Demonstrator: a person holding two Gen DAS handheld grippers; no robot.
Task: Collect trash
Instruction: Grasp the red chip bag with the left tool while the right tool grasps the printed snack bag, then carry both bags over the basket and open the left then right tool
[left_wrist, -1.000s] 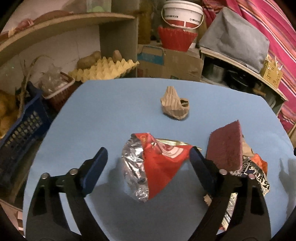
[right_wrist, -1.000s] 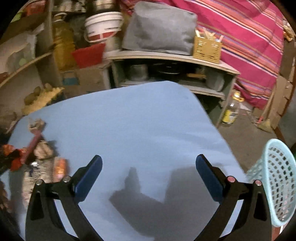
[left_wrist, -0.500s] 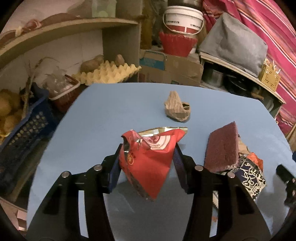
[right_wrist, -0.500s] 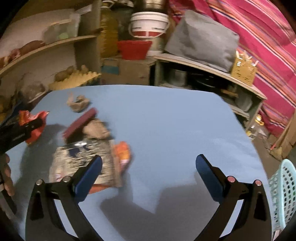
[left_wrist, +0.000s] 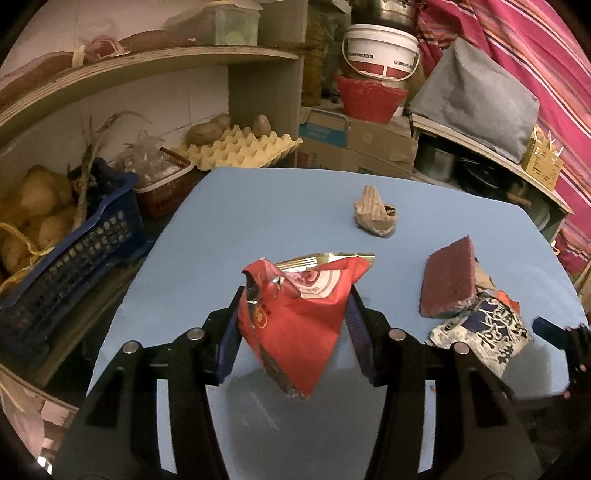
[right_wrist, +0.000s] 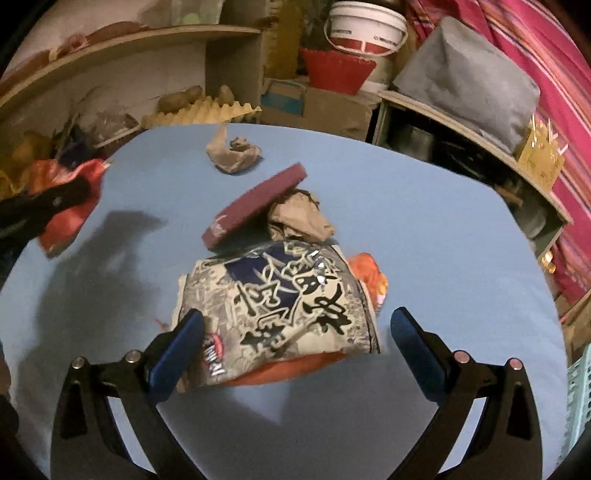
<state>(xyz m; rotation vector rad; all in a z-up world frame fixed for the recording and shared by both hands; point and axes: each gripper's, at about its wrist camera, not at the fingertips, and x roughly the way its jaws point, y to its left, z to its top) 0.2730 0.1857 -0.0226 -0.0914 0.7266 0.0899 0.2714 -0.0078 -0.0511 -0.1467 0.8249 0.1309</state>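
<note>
My left gripper (left_wrist: 293, 325) is shut on a red foil snack bag (left_wrist: 299, 314) and holds it above the blue table (left_wrist: 221, 229); the bag also shows at the left of the right wrist view (right_wrist: 70, 206). My right gripper (right_wrist: 295, 339) is open, its fingers on either side of a black-and-cream printed wrapper (right_wrist: 284, 314), also in the left wrist view (left_wrist: 487, 336). A maroon scouring pad (right_wrist: 255, 203) leans on crumpled brown paper (right_wrist: 299, 218). An orange wrapper (right_wrist: 369, 273) lies under the printed one. A crumpled brown paper piece (left_wrist: 375, 216) lies farther back.
A pale blue mesh basket (right_wrist: 578, 398) stands off the table's right edge. A dark blue crate of potatoes (left_wrist: 55, 243) and a red basket (left_wrist: 162, 184) stand to the left. Shelves, an egg tray (left_wrist: 236, 151), boxes and a white bucket (left_wrist: 382, 51) crowd the back.
My left gripper closed on the red bag and lifted it off the table. My right gripper swung left from the bare table end to straddle the printed wrapper.
</note>
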